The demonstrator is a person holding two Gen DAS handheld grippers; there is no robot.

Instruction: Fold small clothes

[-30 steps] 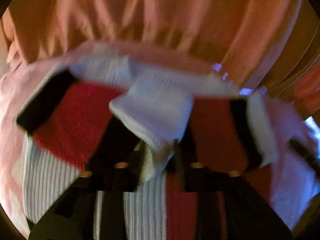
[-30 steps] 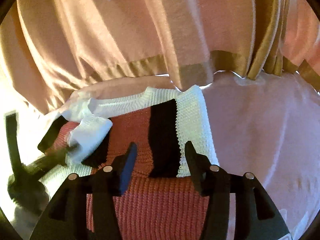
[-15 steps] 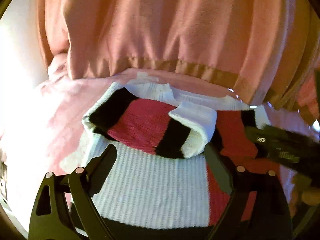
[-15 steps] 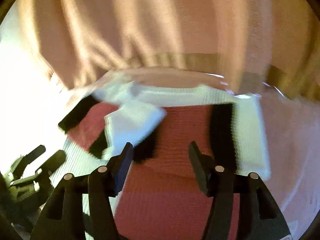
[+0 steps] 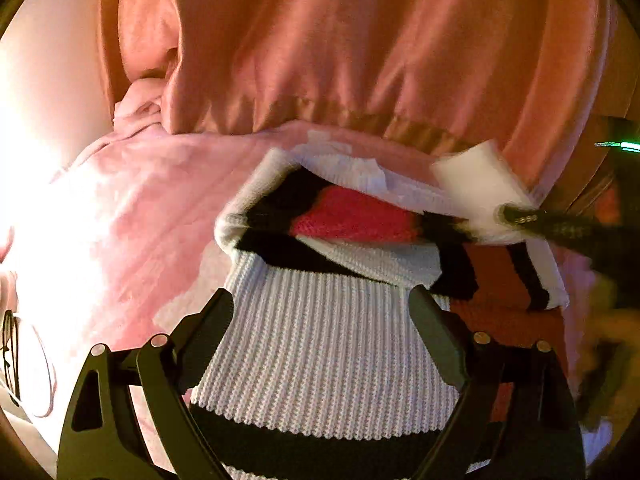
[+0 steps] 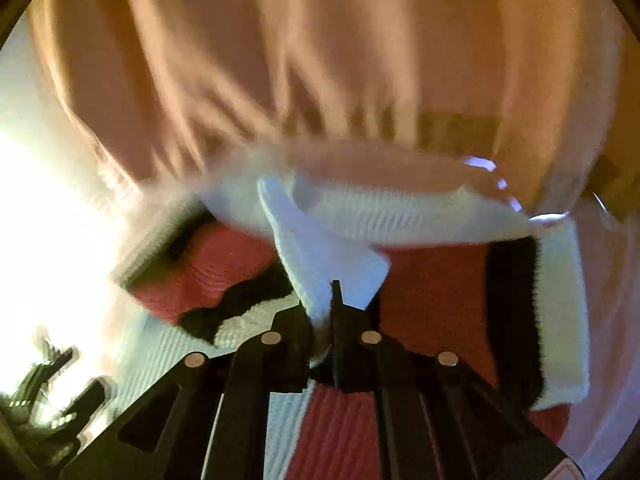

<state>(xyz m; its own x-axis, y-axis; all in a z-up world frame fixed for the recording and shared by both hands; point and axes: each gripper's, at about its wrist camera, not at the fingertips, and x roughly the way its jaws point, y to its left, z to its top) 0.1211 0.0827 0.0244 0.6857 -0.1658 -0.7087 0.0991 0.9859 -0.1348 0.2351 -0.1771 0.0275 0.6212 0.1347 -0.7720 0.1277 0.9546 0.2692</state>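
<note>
A small knit sweater point(image 5: 332, 340) in white, black and red blocks lies on a pink blanket point(image 5: 140, 220). My left gripper point(image 5: 322, 300) hovers open over its white ribbed body, nothing between the fingers. The left sleeve is folded across the chest. In the right wrist view my right gripper point(image 6: 320, 312) is closing, its pads pinching the sleeve's white cuff point(image 6: 320, 256) above the red chest panel point(image 6: 432, 288). The left wrist view shows the same cuff point(image 5: 472, 188) lifted at the right, held by the right gripper point(image 5: 520, 218).
Orange-pink fabric with a gathered hem point(image 5: 360, 40) hangs just behind the sweater across the whole back. Bright glare washes out the left side point(image 6: 40, 200). The left gripper point(image 6: 48, 392) shows blurred at the lower left of the right wrist view.
My left gripper let go of the white cuff, opened wide and drew back off the sleeve. The right gripper moved left to that cuff and shut on it.
</note>
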